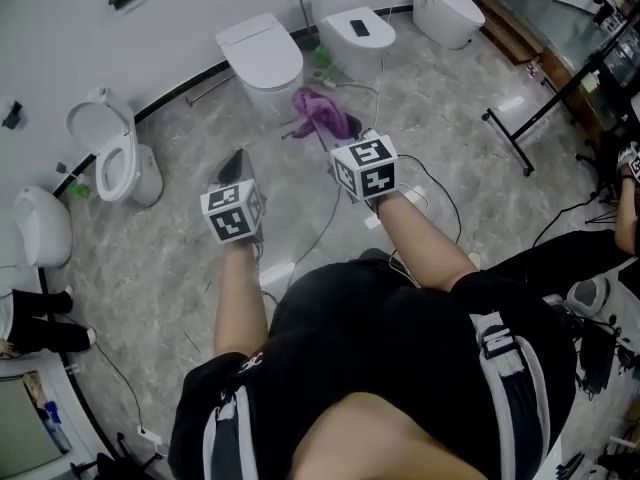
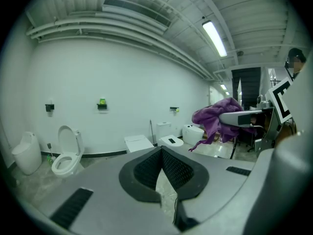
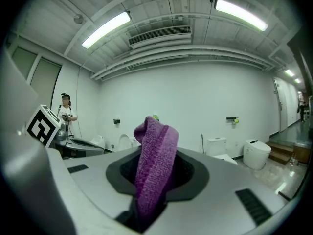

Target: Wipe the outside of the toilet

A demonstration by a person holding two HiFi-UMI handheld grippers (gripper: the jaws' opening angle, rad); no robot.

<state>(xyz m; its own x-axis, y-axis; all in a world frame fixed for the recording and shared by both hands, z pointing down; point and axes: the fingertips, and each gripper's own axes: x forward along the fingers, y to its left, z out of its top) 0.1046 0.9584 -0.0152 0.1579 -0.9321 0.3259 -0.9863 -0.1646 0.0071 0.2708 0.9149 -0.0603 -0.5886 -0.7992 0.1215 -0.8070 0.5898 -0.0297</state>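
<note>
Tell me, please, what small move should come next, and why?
Probably carry the right gripper forward to the closed toilet straight ahead. Its jaws are shut on the purple cloth, which touches no toilet yet. The left gripper is shut and empty.

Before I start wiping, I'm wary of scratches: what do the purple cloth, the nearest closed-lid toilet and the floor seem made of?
Purple cloth: soft looped terry or microfibre, matte; its nubby weave shows.
Nearest closed-lid toilet: smooth glossy white, probably glazed ceramic with a plastic lid.
Floor: grey veined, shiny; likely polished marble-look tile or stone.
</note>
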